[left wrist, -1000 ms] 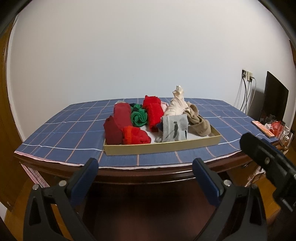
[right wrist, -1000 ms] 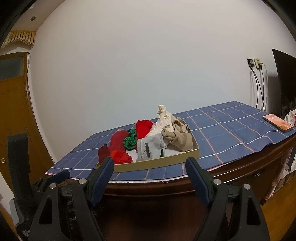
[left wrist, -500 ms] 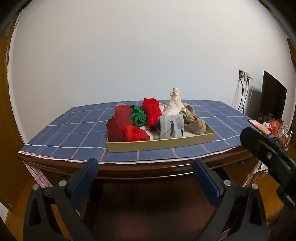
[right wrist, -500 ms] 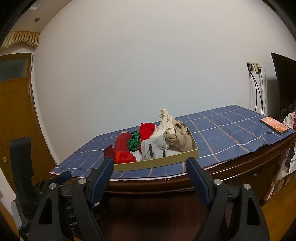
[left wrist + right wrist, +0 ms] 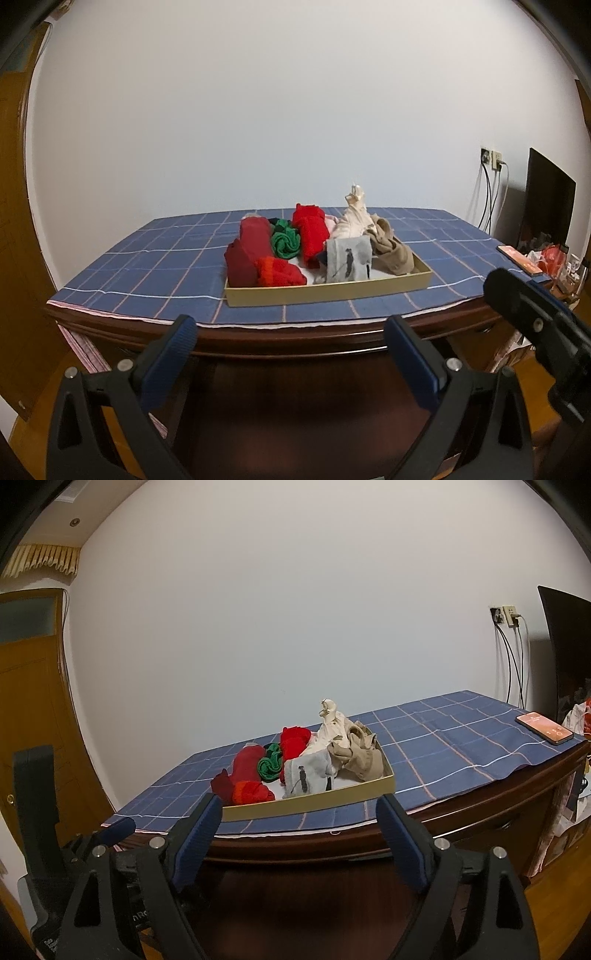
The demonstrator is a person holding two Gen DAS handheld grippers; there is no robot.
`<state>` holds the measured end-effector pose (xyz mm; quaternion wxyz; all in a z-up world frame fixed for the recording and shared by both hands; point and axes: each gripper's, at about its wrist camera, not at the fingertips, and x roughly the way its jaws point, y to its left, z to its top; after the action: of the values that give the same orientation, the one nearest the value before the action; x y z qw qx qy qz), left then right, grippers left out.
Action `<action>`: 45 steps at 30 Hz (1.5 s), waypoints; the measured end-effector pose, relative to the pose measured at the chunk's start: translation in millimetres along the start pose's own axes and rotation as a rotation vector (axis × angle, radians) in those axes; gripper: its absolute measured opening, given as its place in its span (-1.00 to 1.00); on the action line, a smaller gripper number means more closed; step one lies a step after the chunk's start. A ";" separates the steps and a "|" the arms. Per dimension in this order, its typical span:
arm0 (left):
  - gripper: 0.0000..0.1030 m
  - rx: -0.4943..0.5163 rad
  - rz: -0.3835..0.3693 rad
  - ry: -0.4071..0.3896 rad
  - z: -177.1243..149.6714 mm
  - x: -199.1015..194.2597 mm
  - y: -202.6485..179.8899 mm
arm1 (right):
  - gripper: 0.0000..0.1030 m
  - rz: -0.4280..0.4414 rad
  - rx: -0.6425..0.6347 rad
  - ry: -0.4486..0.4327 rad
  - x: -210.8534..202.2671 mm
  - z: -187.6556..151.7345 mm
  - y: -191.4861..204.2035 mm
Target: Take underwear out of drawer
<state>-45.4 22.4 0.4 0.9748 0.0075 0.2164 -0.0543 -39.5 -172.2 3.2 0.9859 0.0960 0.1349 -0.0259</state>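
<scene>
One drawer (image 5: 328,291) on one worktop (image 5: 155,273). Four red garments, one green (image 5: 284,242), one grey (image 5: 349,258), one cream (image 5: 354,221), one tan (image 5: 391,247). One phone (image 5: 545,728).

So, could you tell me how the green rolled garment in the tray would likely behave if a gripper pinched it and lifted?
The green rolled garment is soft knit fabric, so it would probably sag. Its loose coil suggests it may unroll when lifted. Wedged between red pieces in the tray, it might drag a neighbour along.
</scene>
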 end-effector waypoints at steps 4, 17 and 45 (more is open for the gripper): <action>0.99 -0.004 0.004 0.000 -0.1 -1.9 0.7 | 0.70 0.001 -0.002 -0.004 -1.9 0.4 0.5; 0.99 -0.014 0.037 0.010 0.0 -2.8 4.4 | 0.71 0.004 -0.002 -0.010 -4.5 1.7 1.3; 0.99 -0.005 0.039 -0.009 -0.2 -8.6 3.1 | 0.72 0.009 -0.014 -0.029 -16.0 1.8 1.4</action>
<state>-52.9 26.4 3.9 0.9766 0.0090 0.2121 -0.0347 -54.3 -170.8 9.6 0.9885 0.0893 0.1204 -0.0216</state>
